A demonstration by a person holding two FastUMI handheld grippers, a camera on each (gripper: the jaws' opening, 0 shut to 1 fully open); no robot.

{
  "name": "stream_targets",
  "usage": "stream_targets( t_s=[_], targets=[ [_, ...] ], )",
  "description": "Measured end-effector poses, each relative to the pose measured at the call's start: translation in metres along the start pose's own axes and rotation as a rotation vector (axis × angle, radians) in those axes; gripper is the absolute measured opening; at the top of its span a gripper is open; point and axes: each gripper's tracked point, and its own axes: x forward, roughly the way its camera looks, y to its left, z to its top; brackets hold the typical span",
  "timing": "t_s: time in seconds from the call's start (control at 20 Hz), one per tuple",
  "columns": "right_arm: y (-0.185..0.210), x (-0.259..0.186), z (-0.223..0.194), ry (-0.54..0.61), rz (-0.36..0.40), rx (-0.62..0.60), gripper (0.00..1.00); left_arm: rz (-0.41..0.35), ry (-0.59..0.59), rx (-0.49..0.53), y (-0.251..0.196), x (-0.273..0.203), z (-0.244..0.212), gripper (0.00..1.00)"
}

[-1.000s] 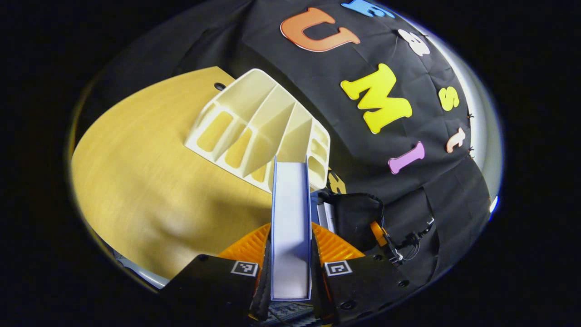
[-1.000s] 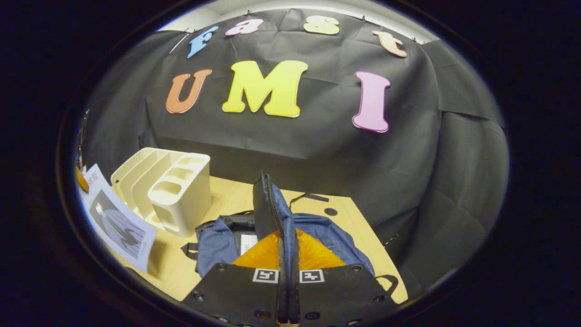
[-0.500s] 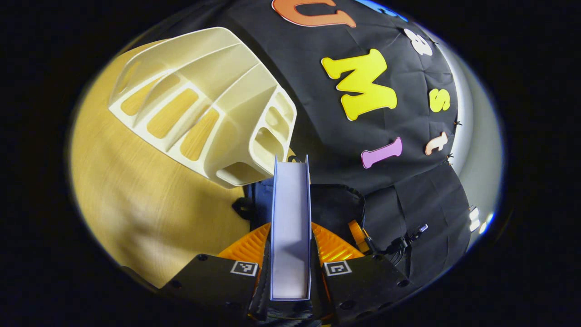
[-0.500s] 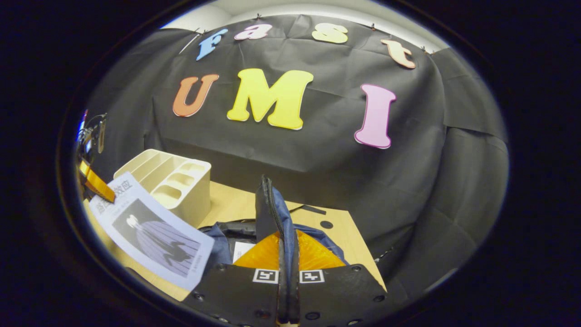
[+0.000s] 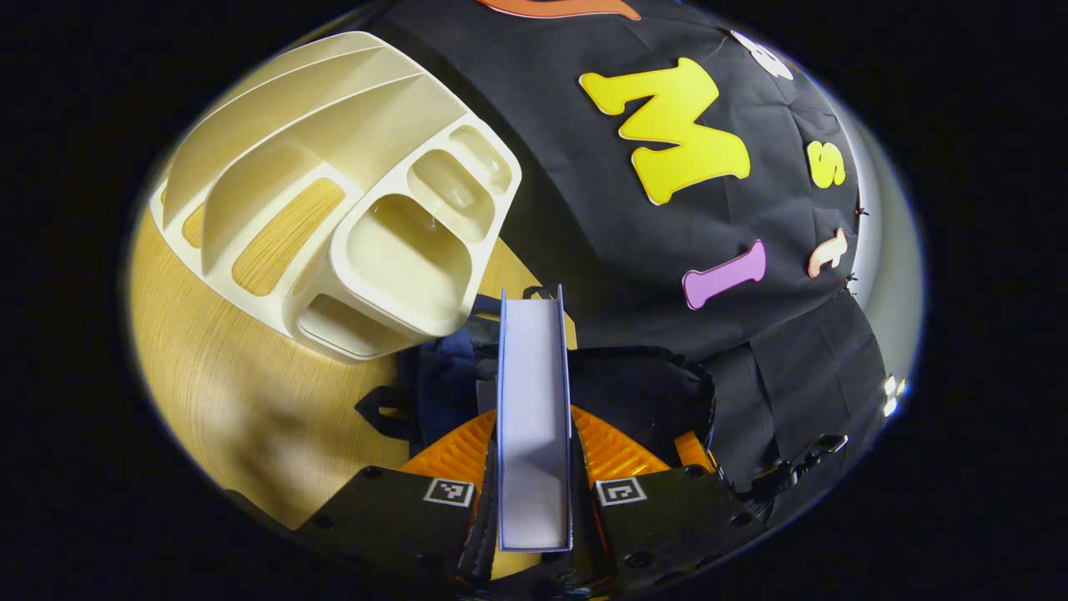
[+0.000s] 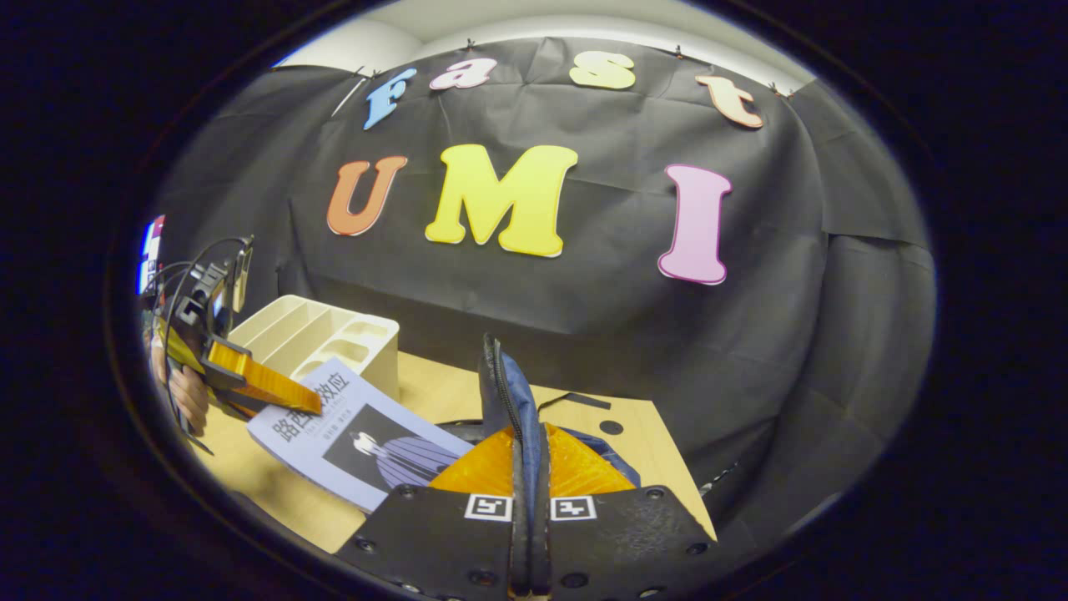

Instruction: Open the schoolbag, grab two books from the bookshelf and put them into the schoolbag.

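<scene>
Right gripper view: I keep my right gripper (image 6: 529, 467) pinched on the bag (image 6: 505, 401) flap, holding it open; left gripper (image 5: 534, 455) clamps the book (image 5: 534, 417) above the bag, near the shelf (image 5: 334, 192).

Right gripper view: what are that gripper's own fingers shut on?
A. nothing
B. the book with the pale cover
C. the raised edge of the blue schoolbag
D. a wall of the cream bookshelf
C: the right gripper has both fingers pressed on the schoolbag edge, holding its zipped rim up, while the left gripper carries the book in front of the bookshelf.
</scene>
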Motion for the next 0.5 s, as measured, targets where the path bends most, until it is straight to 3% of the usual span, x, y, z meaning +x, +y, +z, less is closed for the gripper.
stream_targets(
  t_s=[0.15, 0.5],
  targets=[
    [0.007, 0.001, 0.007, -0.019, 0.022, 0.007, 0.02, 0.075, -0.03, 0.084, 0.007, 0.019, -0.013, 0.39],
    [0.018, -0.001, 0.025, -0.068, 0.058, 0.007, 0.02, 0.148, -0.119, 0.253, -0.004, 0.058, -0.045, 0.4]
  ],
)
